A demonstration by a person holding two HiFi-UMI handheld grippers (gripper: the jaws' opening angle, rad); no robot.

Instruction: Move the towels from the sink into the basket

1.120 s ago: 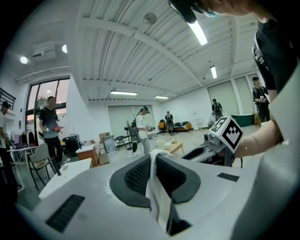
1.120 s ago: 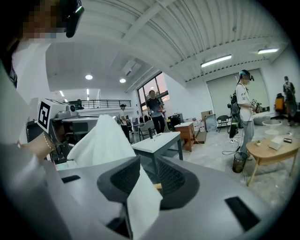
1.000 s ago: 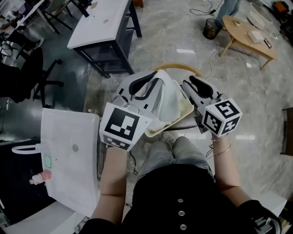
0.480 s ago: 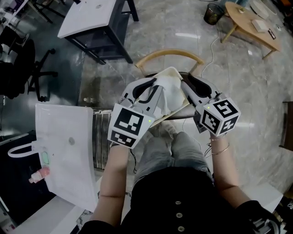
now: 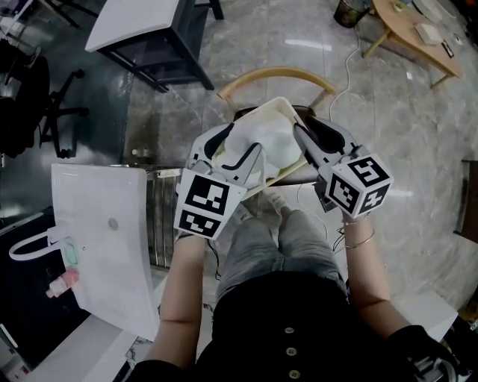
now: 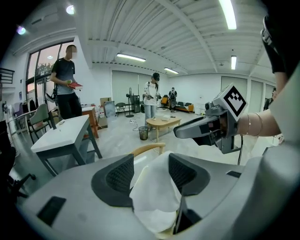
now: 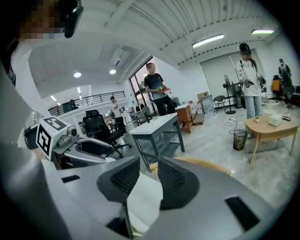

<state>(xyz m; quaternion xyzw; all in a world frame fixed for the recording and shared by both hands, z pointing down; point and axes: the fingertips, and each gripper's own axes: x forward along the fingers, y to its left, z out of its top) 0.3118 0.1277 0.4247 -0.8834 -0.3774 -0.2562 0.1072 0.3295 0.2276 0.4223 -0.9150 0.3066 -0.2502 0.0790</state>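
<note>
No text can be read (the cubes bear only square markers)

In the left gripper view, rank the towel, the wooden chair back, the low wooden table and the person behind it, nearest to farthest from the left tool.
1. The towel, between the jaws of the left tool, which have just been opening.
2. The chair back, just beyond, centre.
3. The low table, farther back, centre.
4. The person, standing behind the table.

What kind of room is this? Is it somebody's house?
Probably not a house: it looks like a big open office or lab. There are long strip lights on the ceiling, a grey desk with a black office chair nearby, and several people standing around.
</note>
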